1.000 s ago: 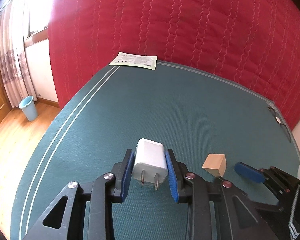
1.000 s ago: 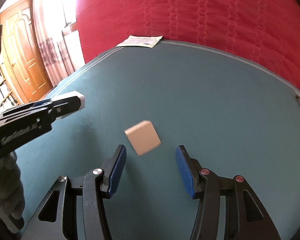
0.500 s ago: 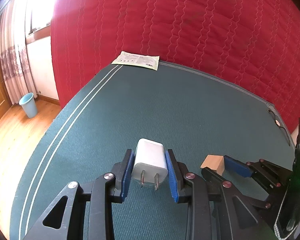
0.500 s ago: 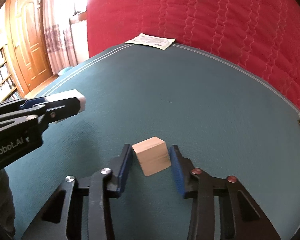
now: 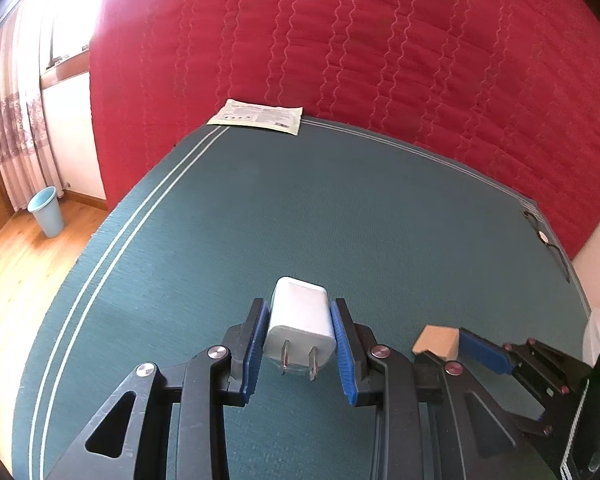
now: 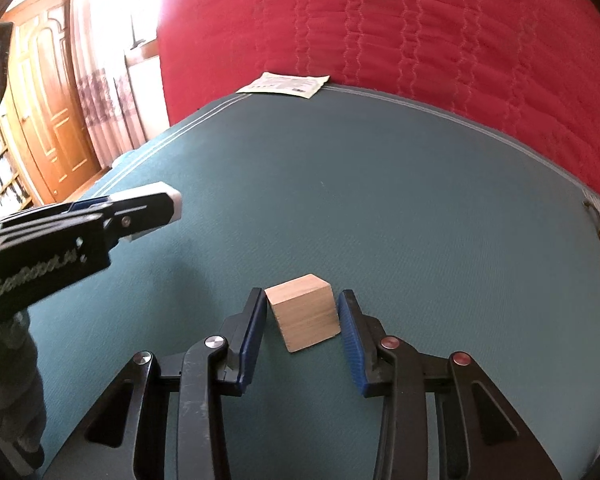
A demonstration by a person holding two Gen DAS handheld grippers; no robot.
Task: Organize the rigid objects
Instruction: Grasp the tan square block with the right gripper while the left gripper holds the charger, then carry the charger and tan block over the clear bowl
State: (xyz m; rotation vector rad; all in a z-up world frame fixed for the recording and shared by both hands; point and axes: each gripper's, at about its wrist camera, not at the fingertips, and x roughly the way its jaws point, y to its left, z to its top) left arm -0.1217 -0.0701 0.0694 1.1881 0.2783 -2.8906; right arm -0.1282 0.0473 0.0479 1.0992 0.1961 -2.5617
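Wooden block (image 6: 305,312) sits on the green mat (image 5: 308,208), between the blue pads of the right gripper (image 6: 303,328). Its jaws have just been closing; both pads now meet the block's sides. Red quilted cover (image 5: 380,48) borders the mat's far edge. The mat's left edge carries a double white stripe and drops to the wood floor (image 5: 16,264), where a blue bin (image 5: 46,212) stands. Wide bare mat lies ahead of both grippers. A flat paper packet (image 5: 258,116) rests at the far corner, well apart. Left gripper (image 5: 300,344) is clamped on a white plug adapter (image 5: 300,320), prongs toward the camera, just beside the block.
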